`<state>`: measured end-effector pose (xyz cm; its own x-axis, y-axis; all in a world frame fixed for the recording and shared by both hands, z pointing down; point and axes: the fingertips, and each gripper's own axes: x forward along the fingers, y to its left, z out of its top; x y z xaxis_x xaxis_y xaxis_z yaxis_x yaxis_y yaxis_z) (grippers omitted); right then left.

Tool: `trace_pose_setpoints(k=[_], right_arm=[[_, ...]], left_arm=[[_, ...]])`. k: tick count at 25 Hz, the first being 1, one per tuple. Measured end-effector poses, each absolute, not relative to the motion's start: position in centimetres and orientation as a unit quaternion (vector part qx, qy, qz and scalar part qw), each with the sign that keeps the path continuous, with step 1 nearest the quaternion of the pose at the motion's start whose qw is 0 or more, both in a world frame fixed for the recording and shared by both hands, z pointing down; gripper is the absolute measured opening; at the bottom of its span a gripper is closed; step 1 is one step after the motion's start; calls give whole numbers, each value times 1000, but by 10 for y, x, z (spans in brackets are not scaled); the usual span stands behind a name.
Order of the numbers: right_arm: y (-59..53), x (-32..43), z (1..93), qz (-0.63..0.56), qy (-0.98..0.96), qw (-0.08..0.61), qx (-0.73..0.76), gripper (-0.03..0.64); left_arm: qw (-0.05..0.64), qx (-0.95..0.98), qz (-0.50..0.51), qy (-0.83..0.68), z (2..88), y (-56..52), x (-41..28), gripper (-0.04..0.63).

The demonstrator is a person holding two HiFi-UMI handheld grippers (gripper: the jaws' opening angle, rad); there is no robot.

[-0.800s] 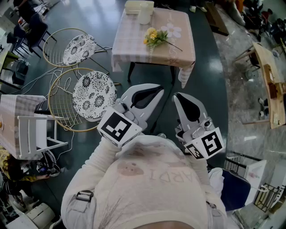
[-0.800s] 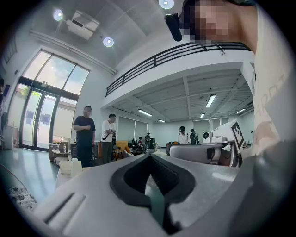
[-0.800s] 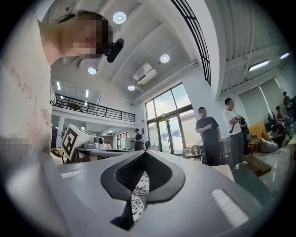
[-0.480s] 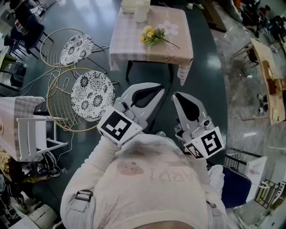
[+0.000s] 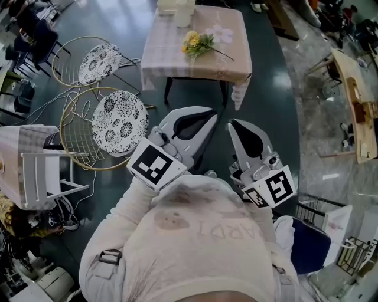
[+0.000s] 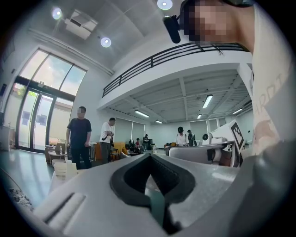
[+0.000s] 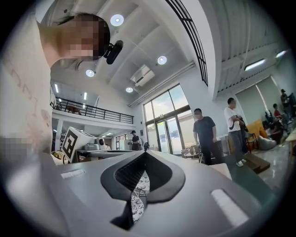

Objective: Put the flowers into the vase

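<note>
In the head view, the flowers (image 5: 196,42) lie on the table (image 5: 231,66) at 12 o'clock, well apart from both grippers. Their yellow heads point toward 9 o'clock and a thin stem trails toward 4 o'clock. Just beyond them, toward 11 o'clock, stands a pale tall vessel (image 5: 182,13), probably the vase. The top edge cuts it off, so we cannot see its mouth. We judge the bunch light, soft and easily crushed. The stems just below the heads look like the best place to take hold, with a gentle squeeze, since a single thin stem may slip. How many stems there are is too small to tell. The left gripper (image 5: 208,115) and right gripper (image 5: 234,127) sit close to the person's chest.

In the left gripper view, the left gripper (image 6: 149,156) is clenched tip to tip on nothing, and no flowers show.

In the right gripper view, the right gripper (image 7: 145,153) is likewise clenched and empty. Only a patterned cushion (image 7: 136,196) shows through the gap.
</note>
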<state>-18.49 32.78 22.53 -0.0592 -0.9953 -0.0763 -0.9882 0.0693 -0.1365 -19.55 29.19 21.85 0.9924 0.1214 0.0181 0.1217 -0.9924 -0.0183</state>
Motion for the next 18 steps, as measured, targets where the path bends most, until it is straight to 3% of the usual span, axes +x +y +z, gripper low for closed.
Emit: trace_pose_setpoints(k=[18], right_arm=[[360, -145, 235, -31, 721, 86, -686, 30]], left_arm=[[29, -998, -26, -49, 237, 320, -161, 2]])
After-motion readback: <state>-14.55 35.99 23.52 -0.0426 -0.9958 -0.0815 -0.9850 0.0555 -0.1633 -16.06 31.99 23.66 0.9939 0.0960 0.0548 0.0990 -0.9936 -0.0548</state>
